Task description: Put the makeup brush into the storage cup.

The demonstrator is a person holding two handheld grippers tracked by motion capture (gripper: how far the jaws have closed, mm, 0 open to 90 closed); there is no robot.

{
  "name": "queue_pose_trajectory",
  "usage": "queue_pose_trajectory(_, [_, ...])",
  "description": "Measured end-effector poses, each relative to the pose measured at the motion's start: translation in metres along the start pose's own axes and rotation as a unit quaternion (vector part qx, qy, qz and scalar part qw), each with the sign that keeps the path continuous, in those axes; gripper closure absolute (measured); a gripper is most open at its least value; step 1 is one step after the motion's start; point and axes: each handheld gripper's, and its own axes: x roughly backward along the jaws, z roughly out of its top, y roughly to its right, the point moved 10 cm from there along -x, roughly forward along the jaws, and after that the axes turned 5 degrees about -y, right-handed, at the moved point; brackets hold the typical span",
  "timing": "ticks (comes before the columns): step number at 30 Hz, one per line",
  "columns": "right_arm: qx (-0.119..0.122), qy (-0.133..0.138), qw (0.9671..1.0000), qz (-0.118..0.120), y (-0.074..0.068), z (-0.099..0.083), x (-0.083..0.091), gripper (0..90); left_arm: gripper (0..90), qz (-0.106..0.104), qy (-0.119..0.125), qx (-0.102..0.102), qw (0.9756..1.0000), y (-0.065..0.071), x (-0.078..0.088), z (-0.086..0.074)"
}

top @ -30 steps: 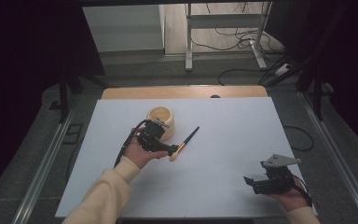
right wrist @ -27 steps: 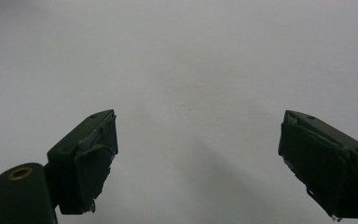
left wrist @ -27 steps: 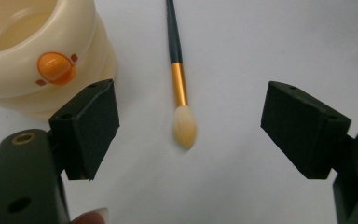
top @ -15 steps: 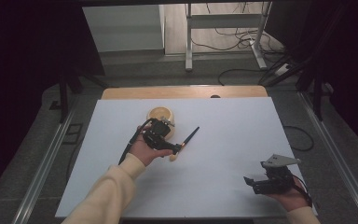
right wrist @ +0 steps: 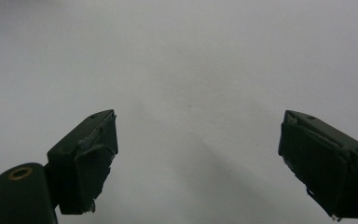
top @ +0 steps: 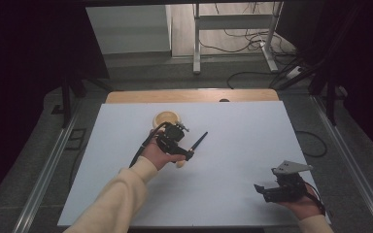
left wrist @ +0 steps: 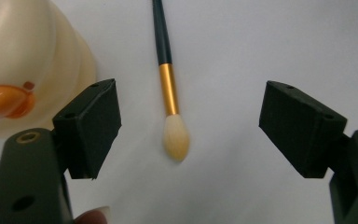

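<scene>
On the white table's (top: 233,145) left half, our left gripper (left wrist: 186,135) has moved off the cream plastic cup with the orange duck bill (left wrist: 23,74) toward the dark-handled, gold-ferruled makeup brush (left wrist: 170,93); its jaws stand wide astride the bristles, ready to close. Far right, our right gripper (right wrist: 196,154) stays open, idle.

The right gripper (right wrist: 196,163) hangs with jaws wide apart (nothing between them) over the white table (right wrist: 191,56).
</scene>
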Motion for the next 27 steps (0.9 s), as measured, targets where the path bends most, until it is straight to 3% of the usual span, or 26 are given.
queue_pose_trajectory(27, [0.005,-0.006,1.0,-0.001,0.0,-0.002,-0.001,12.5,21.3,0.003,-0.042,0.002,0.9991,-0.006,-0.029,0.002])
